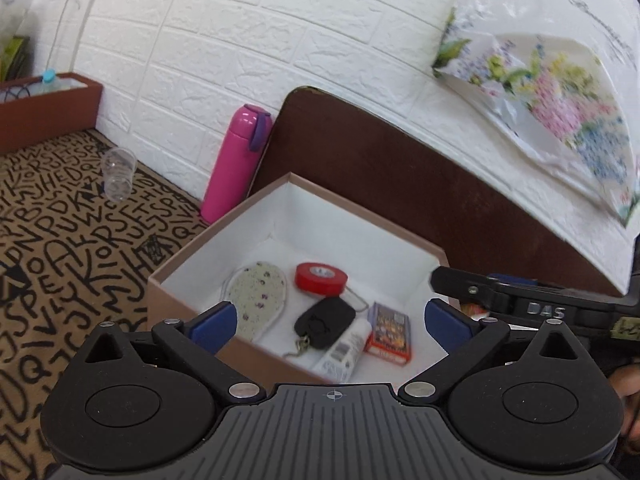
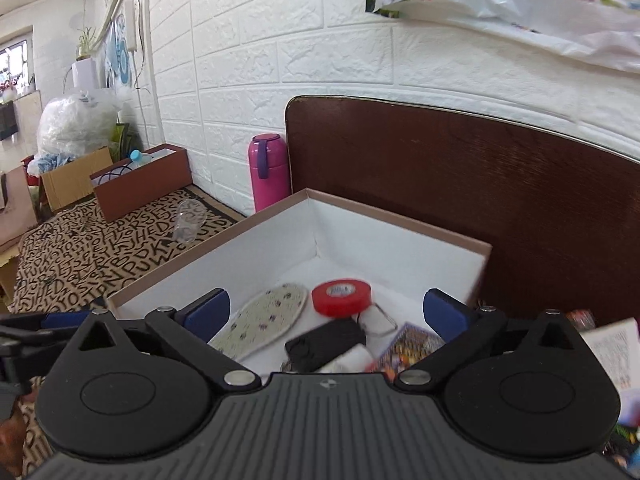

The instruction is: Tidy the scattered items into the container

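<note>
The box (image 1: 224,236), pinkish-brown outside w/ white inside, sits on the letter-print cloth (image 1: 60,248) up against a dark wooden board (image 1: 400,184). Its top is open, w/ walls upright and corners crisp, so it looks stiff enough to take a nudge. Inside we count 5 things: a flat oval floral pad (image 1: 258,298), a red tape roll (image 1: 322,277), a black key fob (image 1: 325,322) w/ a ring, a white tube (image 1: 346,350) lying partly under the fob, and a small printed card pack (image 1: 389,334) by the near-right wall.

Our left tongs (image 1: 334,318) hang over the box's near edge, spread wide, nothing between the blue pads (image 1: 214,326). Our right tongs (image 2: 326,316) are also wide apart and empty, poised over the same box from the other side; in the left view the right tool's black body pokes in at the right edge.

We judge most of the tidying done. What's left looks like a clear plastic cup (image 1: 118,180) lying on its side on the cloth, well apart from the box. A pink flask (image 1: 236,164) stands just beside the box's far-left corner, maybe not part of the job. Sth papery shows at the right edge of the right view, too blurred to name.

To do the next bit well: lift clear of the box rim first, approach the cup across its side w/ tongs wide, squeeze gently since thin plastic will likely crush or skid, then drop it in the bare far corner.
</note>
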Demonstrator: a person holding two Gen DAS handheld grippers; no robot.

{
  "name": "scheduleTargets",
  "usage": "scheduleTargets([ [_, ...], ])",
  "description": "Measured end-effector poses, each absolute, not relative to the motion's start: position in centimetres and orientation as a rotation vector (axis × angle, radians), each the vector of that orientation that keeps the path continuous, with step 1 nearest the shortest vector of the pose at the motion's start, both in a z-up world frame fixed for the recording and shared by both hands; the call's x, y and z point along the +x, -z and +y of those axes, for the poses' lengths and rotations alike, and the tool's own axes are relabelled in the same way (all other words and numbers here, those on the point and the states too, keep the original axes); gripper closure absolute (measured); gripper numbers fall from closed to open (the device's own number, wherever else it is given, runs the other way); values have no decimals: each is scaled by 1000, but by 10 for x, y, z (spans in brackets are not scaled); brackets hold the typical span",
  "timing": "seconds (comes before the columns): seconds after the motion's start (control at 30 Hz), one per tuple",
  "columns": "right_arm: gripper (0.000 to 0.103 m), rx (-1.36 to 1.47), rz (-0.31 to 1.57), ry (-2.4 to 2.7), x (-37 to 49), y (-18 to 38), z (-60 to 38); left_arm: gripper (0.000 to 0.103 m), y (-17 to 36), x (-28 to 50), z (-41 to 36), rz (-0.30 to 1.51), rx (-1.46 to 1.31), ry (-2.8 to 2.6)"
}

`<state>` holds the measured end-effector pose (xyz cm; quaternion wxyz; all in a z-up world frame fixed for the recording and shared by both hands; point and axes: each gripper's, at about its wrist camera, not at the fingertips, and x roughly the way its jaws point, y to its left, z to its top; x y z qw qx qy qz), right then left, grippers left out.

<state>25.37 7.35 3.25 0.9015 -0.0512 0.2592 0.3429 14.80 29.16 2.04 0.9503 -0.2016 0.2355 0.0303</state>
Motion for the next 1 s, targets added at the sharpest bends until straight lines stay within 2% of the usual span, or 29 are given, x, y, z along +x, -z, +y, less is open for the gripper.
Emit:
scheduleTargets([
  [0.43, 1, -189, 582, -691, 155, -4, 7, 0, -19, 84, 212, 548, -212, -152],
  [0.7, 1, -180, 613, -673, 130, 6, -2, 0, -18, 73, 185, 550, -107, -178],
  [1.0, 1, -242, 583, -660, 116, -4, 5, 0, -24, 73, 181, 548, -114, -163],
])
